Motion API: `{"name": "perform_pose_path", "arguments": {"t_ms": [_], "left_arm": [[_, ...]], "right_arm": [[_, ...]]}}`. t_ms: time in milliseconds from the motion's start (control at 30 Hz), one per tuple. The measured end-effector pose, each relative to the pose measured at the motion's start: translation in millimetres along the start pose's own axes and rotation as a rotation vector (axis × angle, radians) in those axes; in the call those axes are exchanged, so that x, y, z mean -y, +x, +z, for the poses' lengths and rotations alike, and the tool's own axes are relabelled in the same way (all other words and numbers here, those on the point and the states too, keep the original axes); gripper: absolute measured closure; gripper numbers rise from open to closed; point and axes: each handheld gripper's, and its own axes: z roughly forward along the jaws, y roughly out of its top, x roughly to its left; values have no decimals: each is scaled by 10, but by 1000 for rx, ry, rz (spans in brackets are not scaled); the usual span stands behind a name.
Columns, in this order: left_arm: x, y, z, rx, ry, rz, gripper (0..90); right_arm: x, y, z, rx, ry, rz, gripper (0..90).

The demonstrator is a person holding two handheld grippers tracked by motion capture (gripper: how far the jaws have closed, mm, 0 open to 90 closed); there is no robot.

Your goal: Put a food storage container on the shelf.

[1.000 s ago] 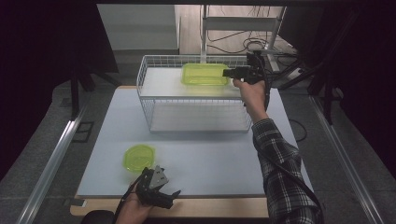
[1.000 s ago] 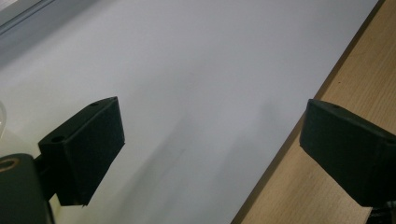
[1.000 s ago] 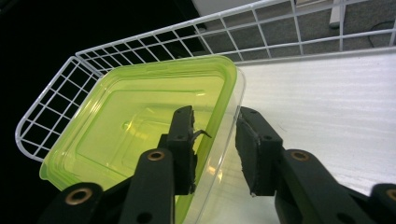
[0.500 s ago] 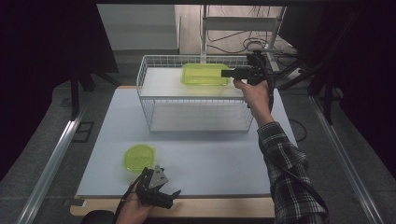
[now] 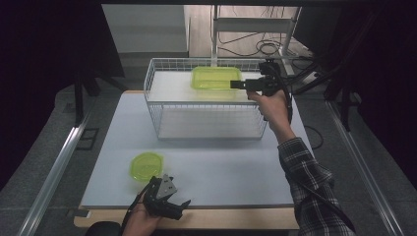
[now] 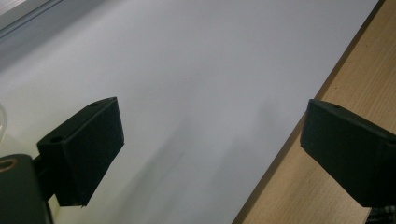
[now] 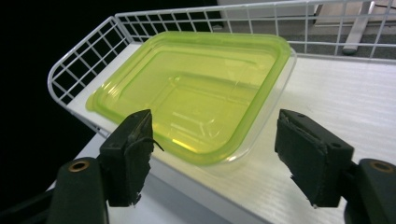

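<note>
right claw [image 7: 212, 158], jaws just opened wide, sits at the green container's [image 7: 196, 93] six o'clock; pulling back carelessly could snag its rim.

- My table [image 5: 236, 219] is pale wood, with a white mat [image 5: 206, 162] over most of its top; the wood shows bare along the near edge
- Grey carpet floor [image 5: 44, 147] runs on both sides of the table
- A metal rail [image 5: 54, 172] lies along the floor at my left, another rail [image 5: 364, 162] at my right
- Dark curtains [image 5: 44, 44] close off the left side, more dark drape [image 5: 378, 54] on the right
- Beyond the far edge stands a light wall panel [image 5: 142, 29]
- Next to it a metal frame [image 5: 255, 24], with black cables [image 5: 265, 46] coiled on a wooden floor behind
- Light falls from above onto the mat; the sides of the room stay dim
</note>
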Motion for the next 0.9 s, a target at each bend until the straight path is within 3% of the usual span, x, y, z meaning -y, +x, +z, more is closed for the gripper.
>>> {"name": "perform_pose_path", "arguments": {"t_ms": [467, 900], "left_arm": [[3, 2, 3, 8, -8, 3, 65], [6, 11, -7, 8, -24, 4, 67]], "right_arm": [[264, 98, -157, -40, 8, -71, 193], [743, 181, -262, -58, 53, -156, 143]]}}
